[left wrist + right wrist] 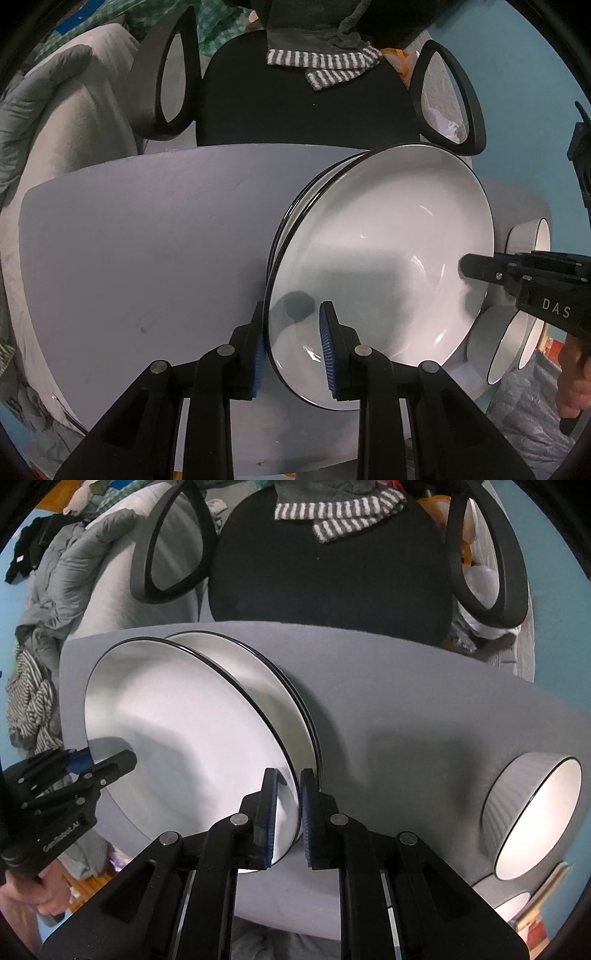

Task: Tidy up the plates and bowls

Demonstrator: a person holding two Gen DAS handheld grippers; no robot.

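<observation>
A wide white plate with a black rim (388, 251) (177, 723) is held from both sides over a stack of matching plates (295, 206) (280, 672) on the grey table (147, 240). My left gripper (293, 347) is shut on the plate's left rim; in the right wrist view the left gripper (114, 762) reaches in from the left. My right gripper (290, 819) is shut on the opposite rim; the left wrist view shows the right gripper (476, 267) at the plate's far side. I cannot tell whether the held plate touches the stack.
Two ribbed white bowls (535, 812) (506, 339) stand on the table's right part, with another bowl (532, 236) beyond them. A black office chair (295, 110) with a striped cloth stands behind the table. Clothes (55, 590) are piled at the left.
</observation>
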